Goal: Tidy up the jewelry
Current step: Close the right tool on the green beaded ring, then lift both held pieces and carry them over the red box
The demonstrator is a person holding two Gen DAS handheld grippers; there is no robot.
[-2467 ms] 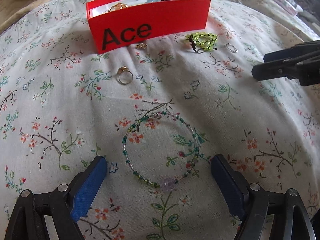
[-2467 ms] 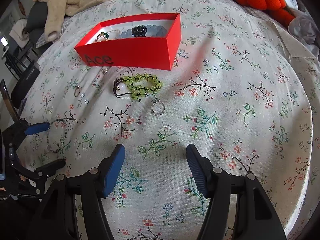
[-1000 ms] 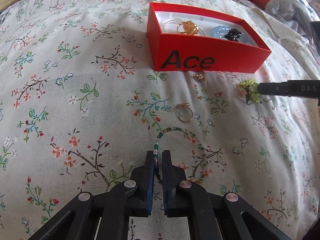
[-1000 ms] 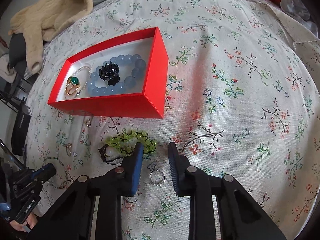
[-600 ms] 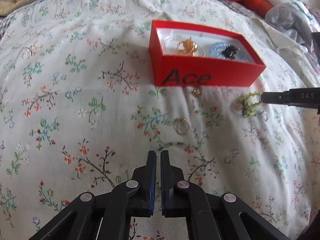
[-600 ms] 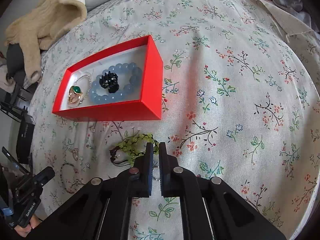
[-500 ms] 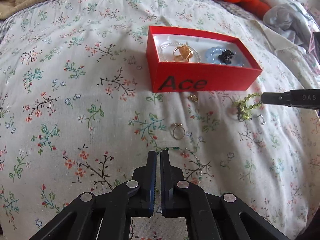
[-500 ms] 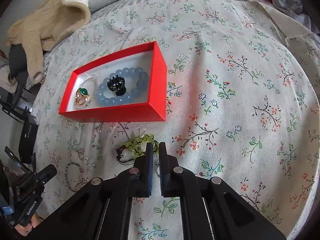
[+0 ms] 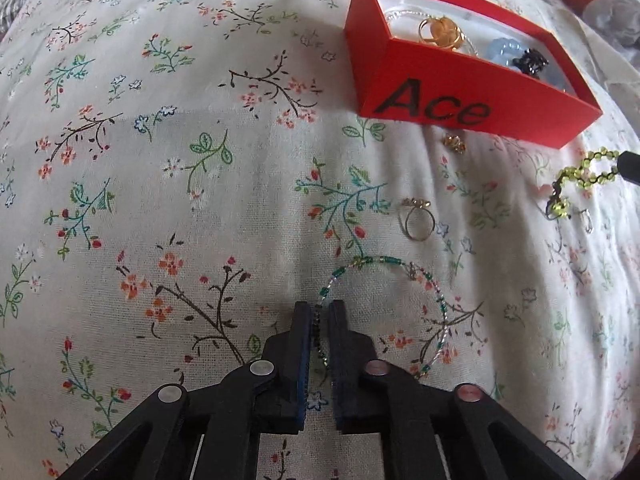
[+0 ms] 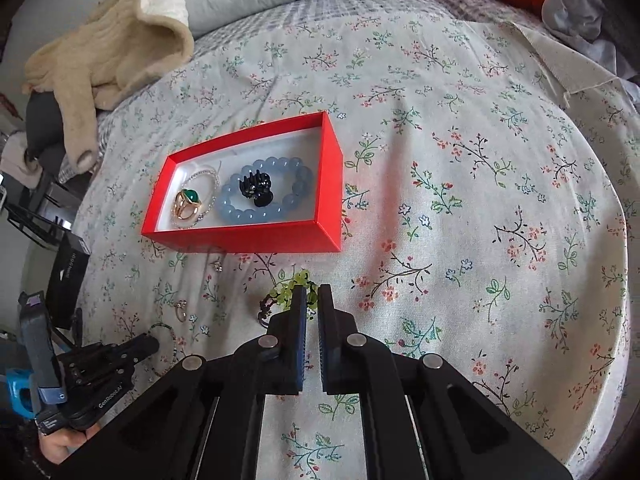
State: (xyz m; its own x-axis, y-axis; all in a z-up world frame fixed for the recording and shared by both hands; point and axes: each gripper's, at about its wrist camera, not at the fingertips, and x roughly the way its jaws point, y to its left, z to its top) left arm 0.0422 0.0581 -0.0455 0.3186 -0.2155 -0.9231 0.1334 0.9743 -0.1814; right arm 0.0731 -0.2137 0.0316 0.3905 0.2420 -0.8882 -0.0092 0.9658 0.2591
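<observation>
Both tongs were wide open a moment ago. Now the left tongs point(image 9: 320, 312) are squeezed on the thin green bead bracelet point(image 9: 404, 276). The right tongs point(image 10: 312, 294) have just been closing on the lime bead bracelet point(image 10: 294, 283), and part of it now hangs above the bed.

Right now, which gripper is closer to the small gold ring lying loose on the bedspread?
Left. The left gripper is shut on the green beaded bracelet lying right beside the gold ring. The right gripper, gripping the lime bead bracelet, is farther off.
</observation>
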